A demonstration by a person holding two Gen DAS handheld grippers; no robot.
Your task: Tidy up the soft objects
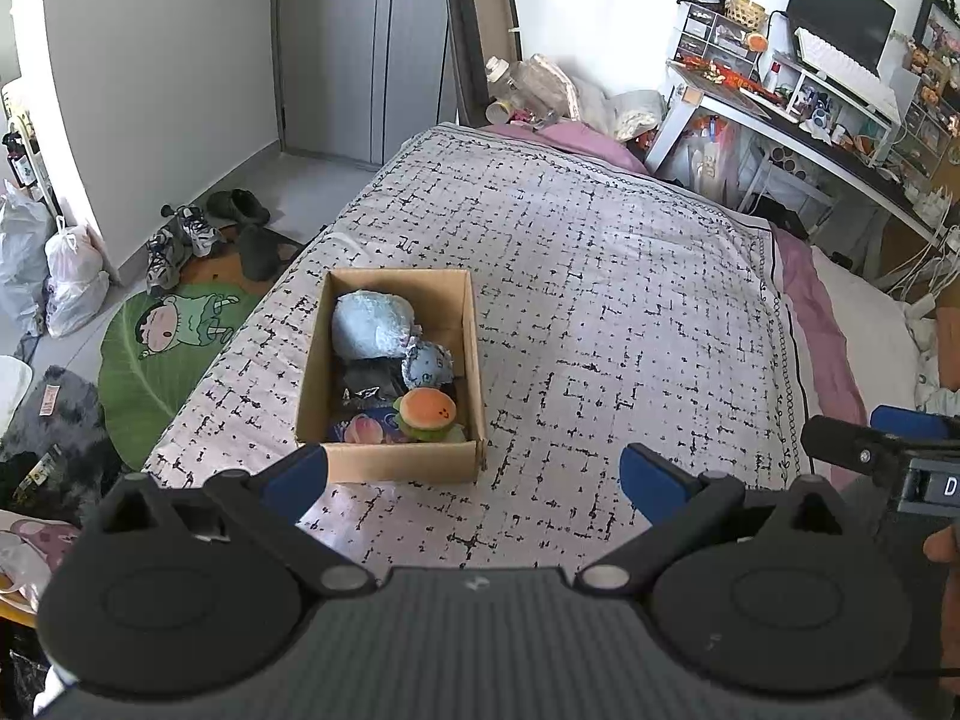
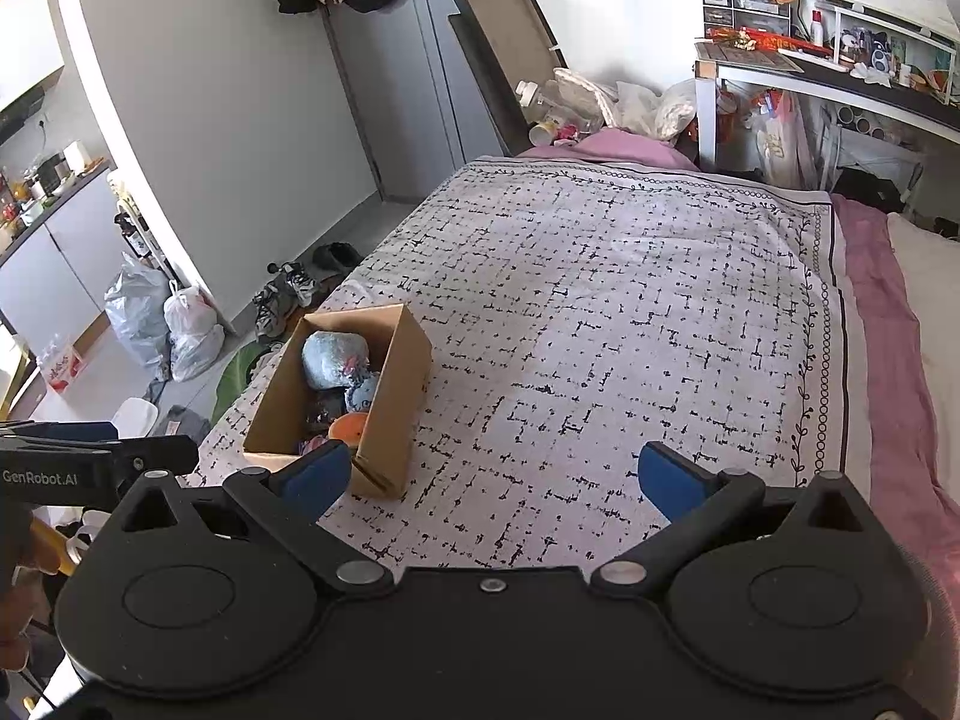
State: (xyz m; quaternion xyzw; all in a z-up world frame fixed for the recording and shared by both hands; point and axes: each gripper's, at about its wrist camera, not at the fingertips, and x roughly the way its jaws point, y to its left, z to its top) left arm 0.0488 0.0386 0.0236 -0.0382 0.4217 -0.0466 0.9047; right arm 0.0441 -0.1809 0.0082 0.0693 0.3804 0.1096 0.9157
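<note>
Cardboard box [image 1: 390, 462] is seen lying on the patterned bedspread [image 1: 600, 300], toward the bed's left edge, and the soft toys are gathered inside it. That placement is judged to be the point of the task: loose soft things are kept together in one open-topped container. No other soft toy is seen lying out on the bedspread, so the sorting is judged to be nearly or wholly done.

Counted in the box from the left wrist view: one large pale-blue plush [image 1: 372, 324] at the far end, one smaller blue plush ball [image 1: 427, 365] beside it, one hamburger plush [image 1: 427, 414] at the near end, one dark item between them that cannot be identified, and something peach-patterned [image 1: 363, 429] at the bottom.

Two grippers are counted. The left gripper [image 1: 474, 474] is held above the near bed edge, jaws spread wide, nothing between them. The right gripper [image 2: 495, 474] is likewise held wide apart and empty, just right of the box, with the box's near corner showing beside its left finger.
</note>
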